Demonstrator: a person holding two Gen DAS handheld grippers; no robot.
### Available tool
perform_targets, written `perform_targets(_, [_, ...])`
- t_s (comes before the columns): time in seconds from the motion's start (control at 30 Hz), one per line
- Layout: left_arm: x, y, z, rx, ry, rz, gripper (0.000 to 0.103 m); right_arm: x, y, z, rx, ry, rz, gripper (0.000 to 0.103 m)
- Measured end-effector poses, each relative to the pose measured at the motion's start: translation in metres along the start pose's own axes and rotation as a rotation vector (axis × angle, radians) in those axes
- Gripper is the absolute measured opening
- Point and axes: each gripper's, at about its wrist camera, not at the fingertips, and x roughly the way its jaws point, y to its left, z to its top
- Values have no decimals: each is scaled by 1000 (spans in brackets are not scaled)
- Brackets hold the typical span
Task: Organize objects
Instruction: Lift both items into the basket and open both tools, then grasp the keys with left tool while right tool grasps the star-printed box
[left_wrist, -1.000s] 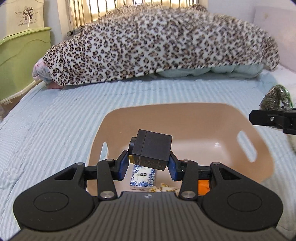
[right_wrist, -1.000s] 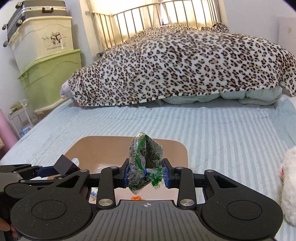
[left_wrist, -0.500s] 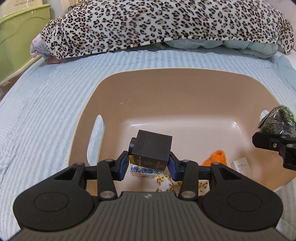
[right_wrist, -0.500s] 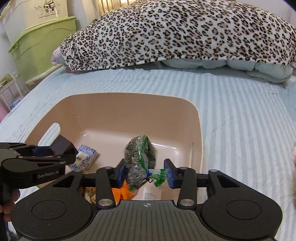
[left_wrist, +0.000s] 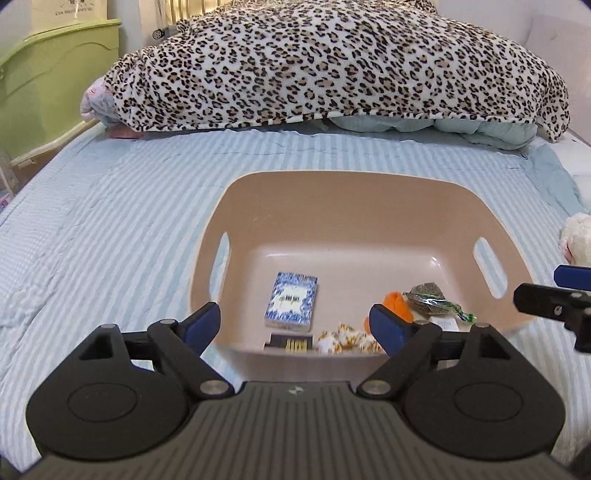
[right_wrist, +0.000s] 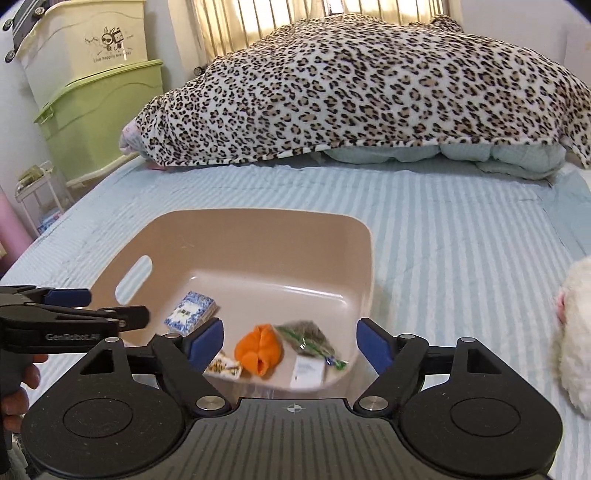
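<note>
Crinkly clear plastic herb packet lies in the beige basket beside the orange pouch; likely light and limp, best pinched at its sealed edge. Left gripper and right gripper: both spread wide, empty.

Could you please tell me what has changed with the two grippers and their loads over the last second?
Both let go. The left gripper opened its jaws and the black box now lies in the beige basket. The right gripper opened too, and the green-flecked bag rests by the orange item. Both pulled back from the basket. The blue patterned box and the basket stayed put.
</note>
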Motion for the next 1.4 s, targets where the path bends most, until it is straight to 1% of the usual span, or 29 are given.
perform_targets(0.13, [-10,2,-15,-2,26,-17,88,-14,-8,-16,17,5,-7,87])
perform_targets(0.23, [-11,2,-26,2,51,-23,88,-15,-12,-31,8,29,-30,87])
perform_targets(0.37, [-3,1,-40,9,95,-25,88,-12,-19,-49,27,71,-49,87])
perform_targets(0.57, [17,1,-56,18,168,-12,88,7,-22,-71,29,148,-101,87])
perform_targets(0.73, [32,3,-66,29,202,-1,88,30,-25,-87,43,208,-138,87])
perform_targets(0.87, [46,6,-71,17,229,7,88,44,-26,-95,50,240,-165,87])
perform_targets(1.03, [59,11,-74,7,246,9,88,57,-27,-99,60,251,-193,88])
perform_targets(1.17, [61,15,-74,-8,247,8,88,61,-24,-99,51,222,-221,89])
perform_targets(1.2, [61,16,-74,-17,245,7,88,62,-23,-99,59,218,-219,92])
perform_targets(1.27, [60,19,-74,-36,245,5,88,66,-19,-97,62,225,-210,92])
perform_targets(1.4, [59,22,-71,-56,235,11,88,70,2,-98,18,227,-178,93])
